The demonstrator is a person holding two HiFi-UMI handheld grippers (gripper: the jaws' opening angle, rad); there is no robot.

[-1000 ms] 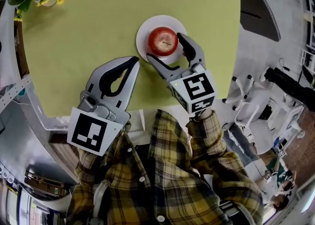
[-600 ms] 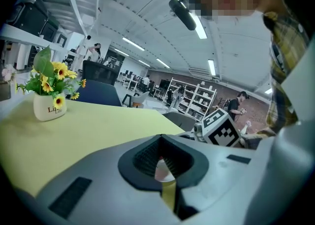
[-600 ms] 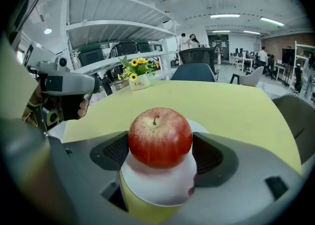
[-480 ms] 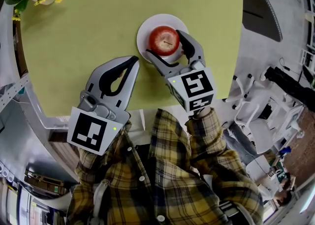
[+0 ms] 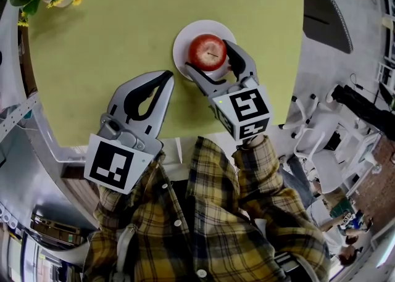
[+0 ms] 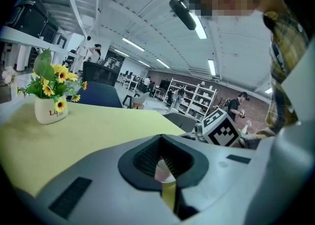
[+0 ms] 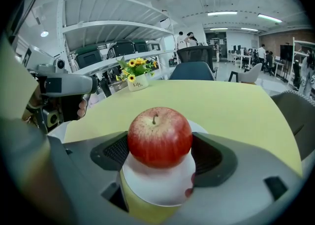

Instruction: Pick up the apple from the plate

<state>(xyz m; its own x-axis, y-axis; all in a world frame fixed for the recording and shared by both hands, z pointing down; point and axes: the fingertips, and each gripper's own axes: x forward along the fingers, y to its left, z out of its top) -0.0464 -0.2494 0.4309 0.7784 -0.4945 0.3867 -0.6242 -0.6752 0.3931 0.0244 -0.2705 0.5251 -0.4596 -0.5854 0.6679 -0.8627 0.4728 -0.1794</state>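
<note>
My right fingers (image 7: 212,156) are pressing on the apple (image 7: 159,137) from both sides now; a moment ago they were sitting a bit further back from the plate (image 5: 180,43). The apple is still sitting in the middle of the plate on the counter (image 5: 123,21). I think it is ready for lifting. My left fingers (image 5: 154,92) are staying shut and empty, near the plate's left side

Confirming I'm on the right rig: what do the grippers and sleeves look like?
Both the left gripper and right gripper are grey curved claws with black ribbed pads; each carries a white cube with black square markers. Sleeves: yellow plaid.
</note>
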